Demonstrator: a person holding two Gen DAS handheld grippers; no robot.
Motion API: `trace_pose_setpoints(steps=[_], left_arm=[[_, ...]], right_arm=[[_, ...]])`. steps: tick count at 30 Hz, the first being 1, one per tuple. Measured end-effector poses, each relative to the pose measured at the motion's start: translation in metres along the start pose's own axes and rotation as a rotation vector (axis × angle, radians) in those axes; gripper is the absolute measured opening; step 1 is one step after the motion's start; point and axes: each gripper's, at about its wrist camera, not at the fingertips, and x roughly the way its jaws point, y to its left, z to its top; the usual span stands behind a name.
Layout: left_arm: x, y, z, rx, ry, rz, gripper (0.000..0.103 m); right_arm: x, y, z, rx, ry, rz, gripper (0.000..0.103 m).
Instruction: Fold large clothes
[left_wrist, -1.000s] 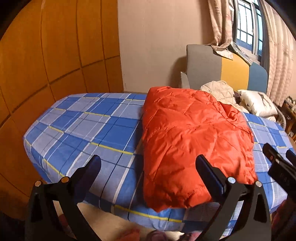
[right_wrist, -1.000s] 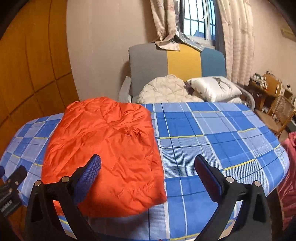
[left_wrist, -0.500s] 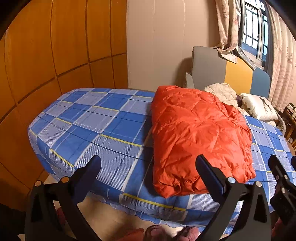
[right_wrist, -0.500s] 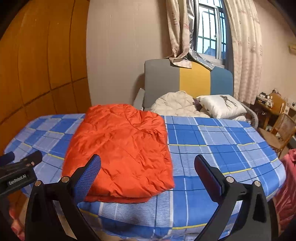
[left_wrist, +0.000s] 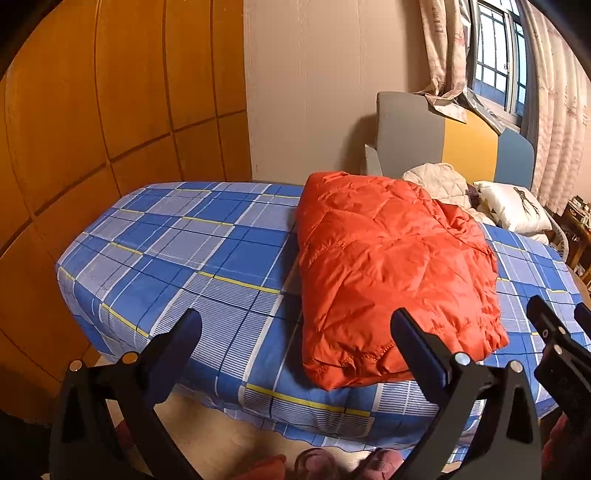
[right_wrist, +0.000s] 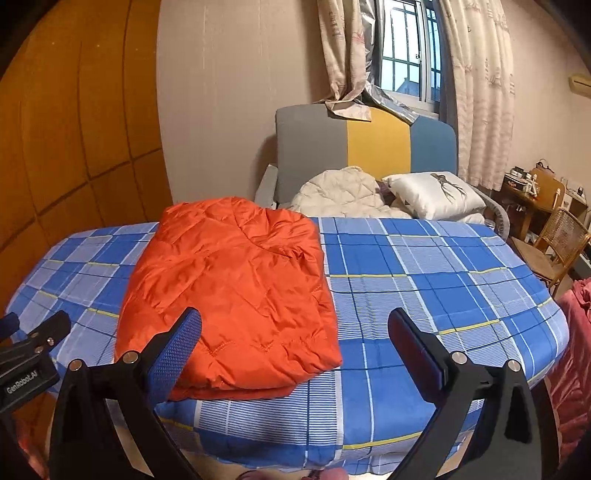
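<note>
An orange quilted jacket (left_wrist: 388, 266) lies folded into a thick rectangle on the blue plaid bed (left_wrist: 192, 251). In the right wrist view the same jacket (right_wrist: 236, 291) fills the left half of the bed (right_wrist: 424, 288). My left gripper (left_wrist: 295, 343) hangs open off the bed's near edge, apart from the jacket, nothing between its fingers. My right gripper (right_wrist: 295, 343) is open too, held short of the near edge, its left finger overlapping the jacket's corner in the image. Each gripper shows at the other view's side edge.
An orange panelled wall (left_wrist: 92, 110) runs along the bed's left. Behind the bed stands a grey, yellow and blue sofa (right_wrist: 369, 147) with a cream quilt (right_wrist: 343, 192) and white pillow (right_wrist: 432, 194). A wicker chair (right_wrist: 557, 240) and pink cloth (right_wrist: 572, 350) are at right.
Both grippers have drawn back and up from the bed, staying open. The jacket now sits farther off in both views and has not moved on the bed.
</note>
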Motion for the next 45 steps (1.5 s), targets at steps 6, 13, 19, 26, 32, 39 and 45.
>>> trace_pose_setpoints(steps=[6,13,19,26,32,39,45], left_arm=[[0.000,-0.002,-0.003,0.007,0.006,-0.001,0.101],[0.001,0.000,-0.003,0.002,0.009,-0.001,0.101],[0.000,-0.001,-0.005,0.004,0.007,-0.003,0.101],[-0.005,-0.003,-0.003,0.004,-0.003,-0.008,0.101],[-0.006,-0.002,-0.003,0.000,-0.004,-0.003,0.101],[-0.006,-0.001,-0.003,-0.011,-0.004,-0.015,0.101],[-0.004,-0.003,-0.005,-0.030,0.025,-0.060,0.101]], right_arm=[[0.001,0.001,0.001,-0.008,0.000,0.003,0.100],[0.001,0.003,0.000,-0.016,0.004,0.005,0.100],[0.001,0.004,0.002,-0.020,0.001,0.002,0.100],[-0.001,0.006,0.004,-0.027,-0.008,0.004,0.100],[-0.001,0.008,0.004,-0.032,-0.011,0.005,0.100],[0.001,0.010,0.004,-0.034,-0.008,0.001,0.100],[0.002,0.009,0.004,-0.027,-0.003,-0.003,0.100]])
